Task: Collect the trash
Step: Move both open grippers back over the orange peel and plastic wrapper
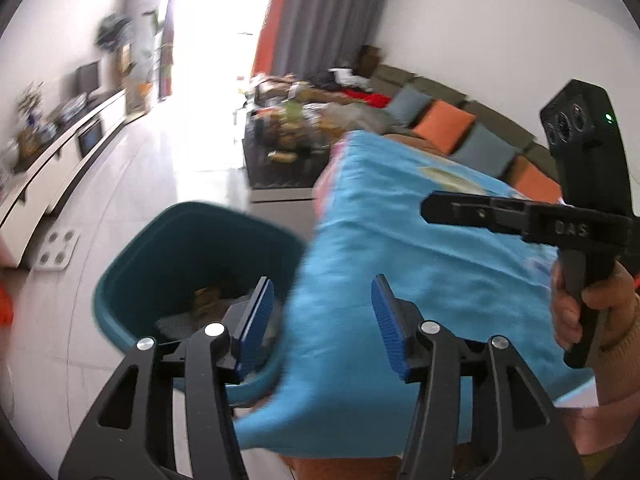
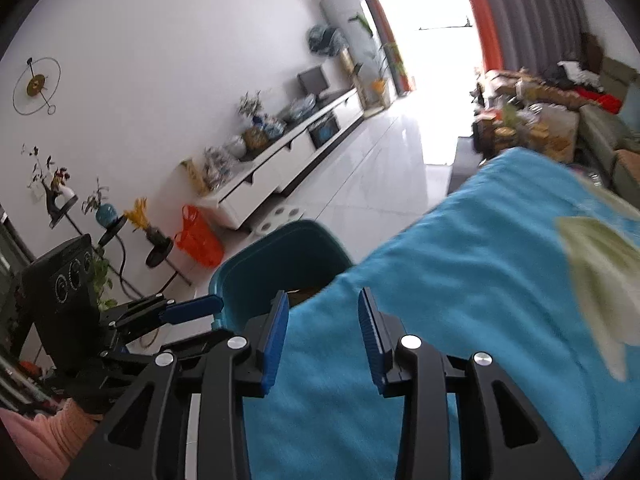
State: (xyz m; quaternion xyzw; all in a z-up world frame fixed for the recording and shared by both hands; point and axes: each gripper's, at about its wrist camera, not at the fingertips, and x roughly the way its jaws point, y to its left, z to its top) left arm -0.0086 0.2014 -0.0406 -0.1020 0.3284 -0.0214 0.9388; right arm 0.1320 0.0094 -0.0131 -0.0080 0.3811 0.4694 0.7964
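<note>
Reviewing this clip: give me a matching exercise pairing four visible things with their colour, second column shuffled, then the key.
Things:
1. bin
2. cloth
3. plastic bag
4. TV cabinet

Colours:
A. white
B. orange
C. teal
D. light blue

Pairs: 1-C, 2-D, 3-B, 4-A
</note>
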